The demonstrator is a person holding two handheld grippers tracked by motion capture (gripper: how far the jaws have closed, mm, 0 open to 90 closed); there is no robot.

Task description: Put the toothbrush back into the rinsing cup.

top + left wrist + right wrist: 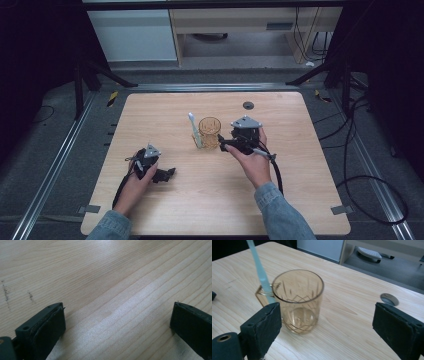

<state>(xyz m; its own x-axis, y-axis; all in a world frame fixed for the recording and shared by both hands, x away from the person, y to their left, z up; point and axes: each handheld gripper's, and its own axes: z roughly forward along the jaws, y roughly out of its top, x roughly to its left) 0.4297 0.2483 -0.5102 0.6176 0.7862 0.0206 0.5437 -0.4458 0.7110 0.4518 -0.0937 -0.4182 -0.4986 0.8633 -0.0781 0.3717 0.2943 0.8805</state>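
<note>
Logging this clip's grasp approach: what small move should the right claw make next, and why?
Probably ease the right claw forward, shifting toward the amber cut-glass tumbler so it sits centred between the jaws. They stand wide open, the tumbler is off toward one jaw and not yet between them, and the pale blue toothbrush stands in a small side holder, so a straight approach seems safest.

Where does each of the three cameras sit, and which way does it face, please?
High view: above the person's side, facing forward and down on the table; both forearms, left gripper, right gripper.
Left gripper view: rides the left gripper, facing bare tabletop between its open jaws.
Right gripper view: rides the right gripper, facing the amber cup and toothbrush.
Shared: the high and right gripper views both show cup and toothbrush.
</note>
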